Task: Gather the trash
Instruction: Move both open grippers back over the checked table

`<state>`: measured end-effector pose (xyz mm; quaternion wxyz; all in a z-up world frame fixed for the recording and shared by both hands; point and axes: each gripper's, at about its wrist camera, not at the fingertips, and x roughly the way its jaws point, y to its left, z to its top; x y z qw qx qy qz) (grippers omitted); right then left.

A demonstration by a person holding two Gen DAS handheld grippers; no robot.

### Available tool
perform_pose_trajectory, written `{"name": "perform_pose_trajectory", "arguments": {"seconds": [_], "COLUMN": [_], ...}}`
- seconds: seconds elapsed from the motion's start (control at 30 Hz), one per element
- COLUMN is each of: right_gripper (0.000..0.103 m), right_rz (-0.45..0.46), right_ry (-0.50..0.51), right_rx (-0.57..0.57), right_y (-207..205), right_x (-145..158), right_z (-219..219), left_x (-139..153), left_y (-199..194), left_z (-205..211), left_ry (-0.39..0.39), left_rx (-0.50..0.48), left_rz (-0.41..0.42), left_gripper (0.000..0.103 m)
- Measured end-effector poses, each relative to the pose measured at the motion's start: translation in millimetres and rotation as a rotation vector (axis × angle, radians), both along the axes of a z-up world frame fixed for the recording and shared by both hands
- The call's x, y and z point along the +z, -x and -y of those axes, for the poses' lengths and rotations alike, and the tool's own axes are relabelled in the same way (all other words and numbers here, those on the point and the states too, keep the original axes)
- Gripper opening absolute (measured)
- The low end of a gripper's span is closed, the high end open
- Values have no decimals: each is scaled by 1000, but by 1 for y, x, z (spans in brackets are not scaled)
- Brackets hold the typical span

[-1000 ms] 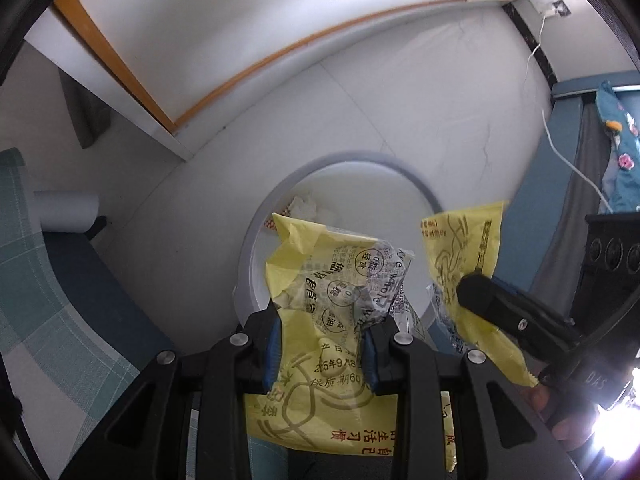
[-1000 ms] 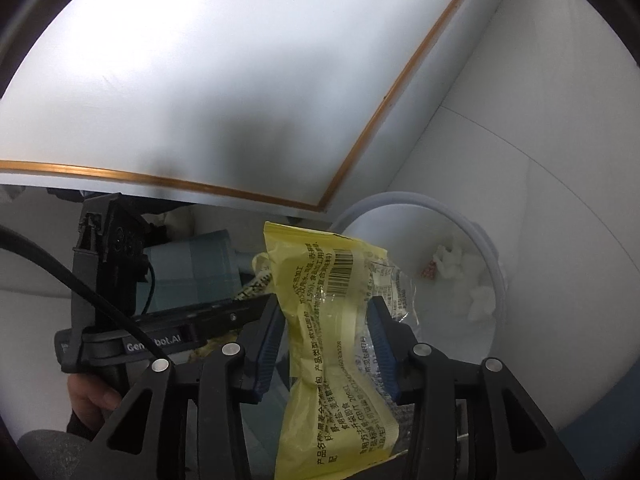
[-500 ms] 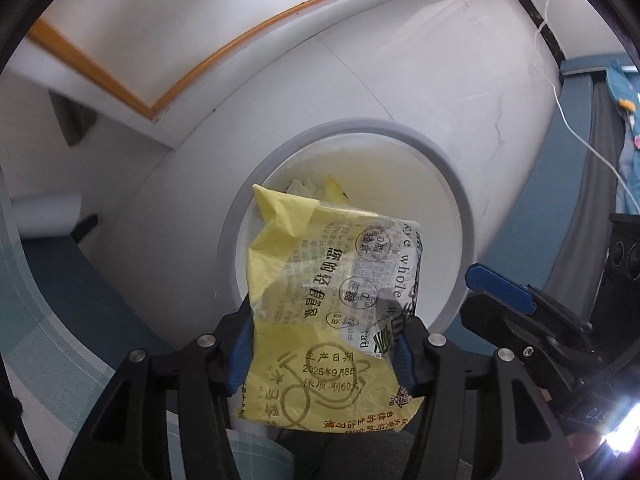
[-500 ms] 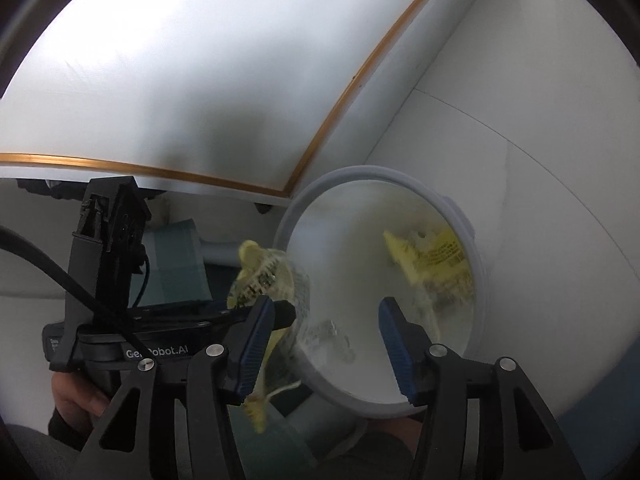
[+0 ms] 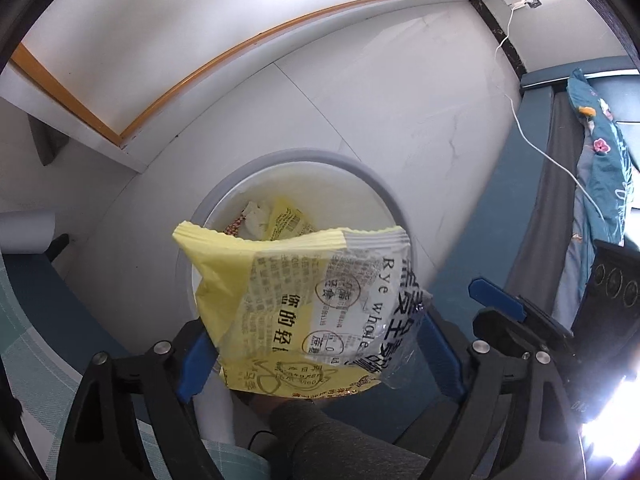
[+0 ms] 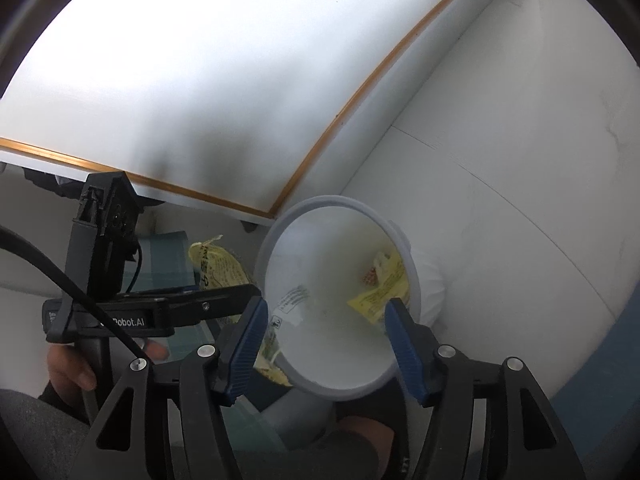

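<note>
- Between the spread blue pads of the left tool (image 5: 318, 360) sits a yellow-and-clear plastic snack wrapper (image 5: 304, 304) printed with black text. Its crimped top edge points away from the camera. The jaws stand wide apart, and I cannot tell whether either pad touches the plastic.
- Seen from the right wrist, the left tool lies side-on at the left. The same wrapper shows behind and below its black arm, just beside the bin's near-left edge.
- Closest to the right wrist camera, the right tool (image 6: 326, 344) is open and holds nothing. Its two blue pads frame the mouth of the bin.
- Just beyond both tools stands a round white bin with a grey rim (image 5: 304, 156). From the left wrist, the wrapper covers the near half of its opening. The right wrist view looks straight into it.
- At the bottom of the bin lies a second yellow wrapper (image 5: 288, 216), touching a crumpled white tissue (image 5: 256, 212), with a scrap of red-and-white print beside them.
- Under and around the bin is a floor of large white tiles (image 5: 400, 100).
- Behind the bin runs a white panel edged with an orange wooden strip (image 5: 200, 72).
- Far to the right, a thin white cable (image 5: 532, 132) trails across the floor towards a wall socket, near a blue floral cloth (image 5: 600, 160).
</note>
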<state>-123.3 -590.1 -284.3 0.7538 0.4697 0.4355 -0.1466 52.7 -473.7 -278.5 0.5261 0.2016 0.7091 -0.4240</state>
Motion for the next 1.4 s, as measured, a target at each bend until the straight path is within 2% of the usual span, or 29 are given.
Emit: {"name": "perform_pose_trajectory", "arguments": {"seconds": [0.17, 0.37, 0.47, 0.53, 0.67, 0.73, 0.83, 0.97, 1.17, 1.27, 1.4], "right_gripper": [62, 62, 62, 62, 62, 62, 62, 62, 62, 74, 77], "right_rz": [5, 26, 32, 33, 43, 55, 75, 106, 190, 248, 335], "right_ry": [7, 7, 11, 18, 32, 44, 72, 122, 284, 376, 480], "right_rx": [-4, -9, -4, -1, 5, 10, 19, 29, 58, 70, 115], "right_y": [8, 5, 7, 6, 6, 8, 7, 5, 2, 0, -6], "right_x": [1, 4, 7, 8, 16, 24, 39, 67, 133, 173, 225], "right_z": [-2, -1, 0, 0, 0, 0, -4, -13, -33, -50, -80], "left_x": [0, 5, 11, 19, 51, 65, 95, 129, 193, 224, 264], "left_y": [-6, -12, -9, -6, 0, 2, 0, -10, -18, -15, -17], "left_z": [-1, -2, -2, -4, -14, -22, -39, -62, -107, -133, -175], "left_ry": [-5, 2, 6, 15, 81, 85, 127, 156, 255, 296, 362], "left_rx": [32, 62, 39, 21, -32, -38, 0, 81, 224, 286, 387], "left_rz": [-41, -72, -48, -2, 172, 252, 347, 429, 517, 590, 686], "left_gripper": [96, 99, 99, 99, 98, 98, 98, 98, 98, 98, 98]}}
